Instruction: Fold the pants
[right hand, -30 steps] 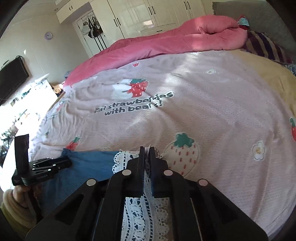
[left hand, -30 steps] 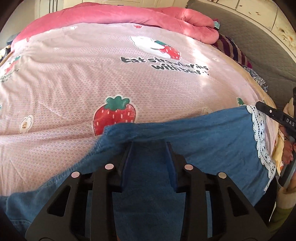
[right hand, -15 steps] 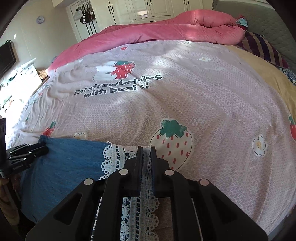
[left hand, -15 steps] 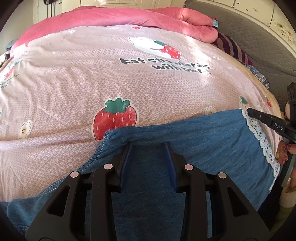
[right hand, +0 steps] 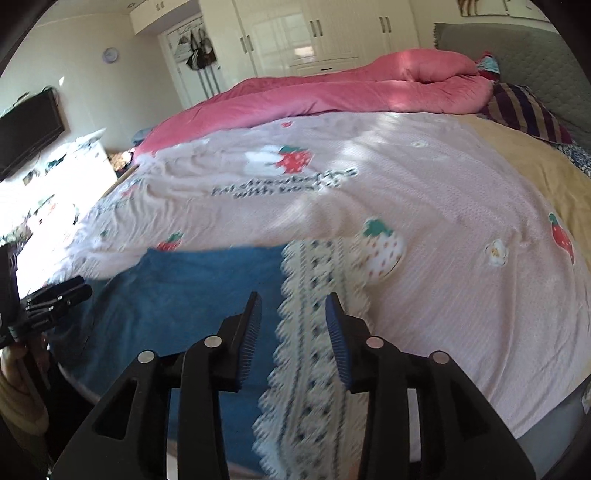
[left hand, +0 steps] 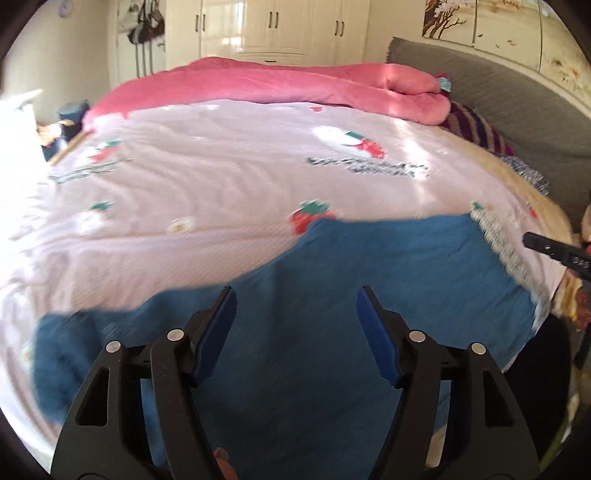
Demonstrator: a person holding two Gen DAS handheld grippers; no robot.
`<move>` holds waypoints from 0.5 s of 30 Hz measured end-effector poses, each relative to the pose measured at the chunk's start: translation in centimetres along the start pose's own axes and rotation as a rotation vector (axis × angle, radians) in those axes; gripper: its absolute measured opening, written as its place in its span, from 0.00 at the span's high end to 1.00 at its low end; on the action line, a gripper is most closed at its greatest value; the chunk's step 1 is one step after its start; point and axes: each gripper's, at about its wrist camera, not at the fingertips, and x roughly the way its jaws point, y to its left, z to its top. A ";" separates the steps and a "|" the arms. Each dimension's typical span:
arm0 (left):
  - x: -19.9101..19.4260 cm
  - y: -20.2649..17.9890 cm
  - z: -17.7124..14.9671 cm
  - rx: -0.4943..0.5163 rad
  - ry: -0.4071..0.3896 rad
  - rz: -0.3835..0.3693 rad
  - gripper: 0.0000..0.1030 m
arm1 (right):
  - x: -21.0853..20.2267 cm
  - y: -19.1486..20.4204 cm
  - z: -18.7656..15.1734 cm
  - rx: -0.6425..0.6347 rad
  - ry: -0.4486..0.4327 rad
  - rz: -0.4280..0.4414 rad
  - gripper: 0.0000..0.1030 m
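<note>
The blue denim pants [left hand: 369, 295] with a white lace-trimmed hem [right hand: 314, 332] are lying flat along the near edge of the bed, on the pale pink strawberry-print bedspread [left hand: 221, 192]. The left wrist view is showing the plain blue body of the cloth spreading to its near left end, with the lace only as a blurred strip at the far right; the right wrist view is showing that lace band close up, running toward the camera. The left tongs [left hand: 295, 295] are hovering over the blue cloth with their jaws opening wide, the fabric lying under the gap and no pad pressing on it. The right tongs [right hand: 293, 306] are hovering over the lace band, their jaws opening to a moderate gap, with the lace lying flat beneath and not pinched. Each view is catching the other tool at its edge. A rumpled rose-pink quilt [right hand: 351, 88] is lying across the far side of the bed, beside a striped purple pillow [right hand: 524, 110] and a grey padded headboard [left hand: 498, 96]. White wardrobe doors [right hand: 314, 33] are lining the far wall, and only the right wrist view is showing a black wall-mounted television [right hand: 29, 129] at the left.
</note>
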 end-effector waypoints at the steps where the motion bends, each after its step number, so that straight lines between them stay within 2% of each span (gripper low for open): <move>1: -0.4 0.5 -0.5 0.005 0.004 0.026 0.40 | -0.2 0.8 -0.4 -0.020 0.008 0.010 0.62; 5: -1.1 2.2 -2.9 0.006 0.047 0.100 0.38 | -0.4 3.0 -1.7 -0.074 0.045 0.038 0.61; 9: -1.4 4.4 -4.9 -0.008 0.088 0.141 0.38 | -0.1 2.7 -2.8 -0.048 0.110 0.013 0.56; 15: -1.9 5.6 -5.8 -0.013 0.092 0.100 0.38 | 0.2 1.0 -4.0 0.008 0.178 -0.049 0.55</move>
